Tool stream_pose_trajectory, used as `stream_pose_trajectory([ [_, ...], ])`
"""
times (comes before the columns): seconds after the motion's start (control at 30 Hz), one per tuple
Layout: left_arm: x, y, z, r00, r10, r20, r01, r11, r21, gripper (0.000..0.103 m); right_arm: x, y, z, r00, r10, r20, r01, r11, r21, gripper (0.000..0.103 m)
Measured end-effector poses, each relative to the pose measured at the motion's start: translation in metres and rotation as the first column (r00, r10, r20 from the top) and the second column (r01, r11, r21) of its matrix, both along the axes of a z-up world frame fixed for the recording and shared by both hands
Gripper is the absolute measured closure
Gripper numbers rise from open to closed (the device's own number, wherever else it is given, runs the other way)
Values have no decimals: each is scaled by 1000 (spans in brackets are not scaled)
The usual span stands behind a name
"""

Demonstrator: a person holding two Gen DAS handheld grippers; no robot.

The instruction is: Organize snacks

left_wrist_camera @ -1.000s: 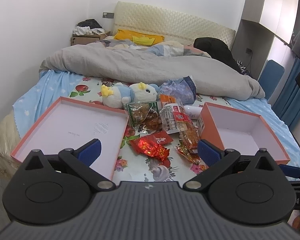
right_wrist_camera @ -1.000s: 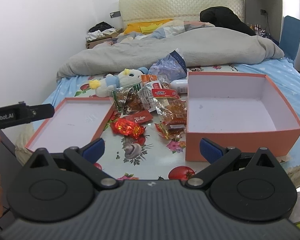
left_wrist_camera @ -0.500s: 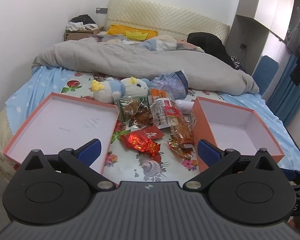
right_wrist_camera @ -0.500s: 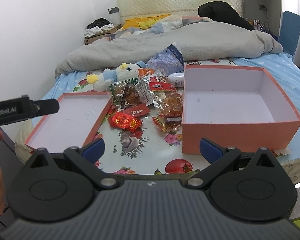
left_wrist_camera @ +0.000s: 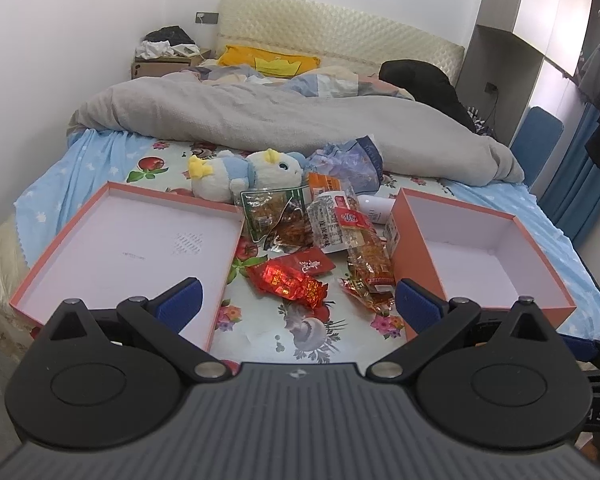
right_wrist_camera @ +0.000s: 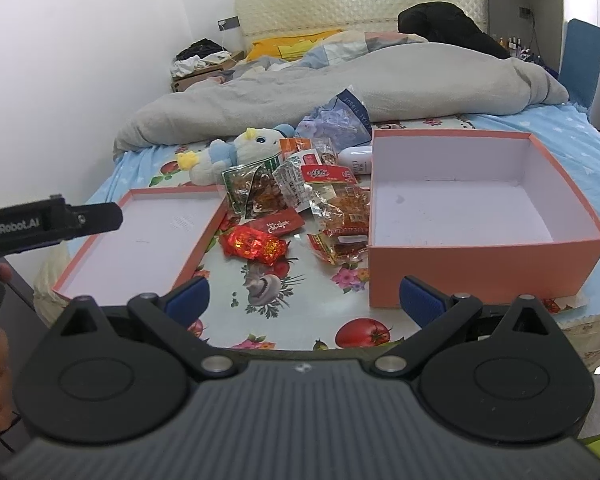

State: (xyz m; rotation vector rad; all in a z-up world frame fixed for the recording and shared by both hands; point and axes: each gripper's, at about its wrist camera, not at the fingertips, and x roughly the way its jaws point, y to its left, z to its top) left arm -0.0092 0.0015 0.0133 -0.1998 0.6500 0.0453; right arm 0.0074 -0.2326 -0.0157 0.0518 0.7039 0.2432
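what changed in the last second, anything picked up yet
Nothing picked up. Only the views shifted slightly, so both tools moved a little; the left tool and right tool stayed open and empty. The snack packets, box and lid lie as before.

- I'm seeing my left claw (left_wrist_camera: 296,302) showing blue pads (left_wrist_camera: 179,299), black linkages and silver pivot screws.
- My right claw (right_wrist_camera: 304,300) is looking identical, ribbed grey housing.

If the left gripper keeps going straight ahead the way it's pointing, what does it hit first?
Probably the shiny red snack packet, which lies on the floral cloth in line with the gap of the open left gripper. Depth is hard to judge through the fisheye, so it might meet bare cloth just short of it.
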Motion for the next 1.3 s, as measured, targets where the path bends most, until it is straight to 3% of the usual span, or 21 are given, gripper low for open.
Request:
stream_pose_trajectory([
  [0.87,20,-4,-37,998,-27,-61,27,1000,7,0,3,-4,-27,998,58,-3,-57,996,73,3],
  [1.3,31,4,-58,994,-33,-105,30,999,-26,0,7,3,-36,996,89,-5,-89,994,59,3],
])
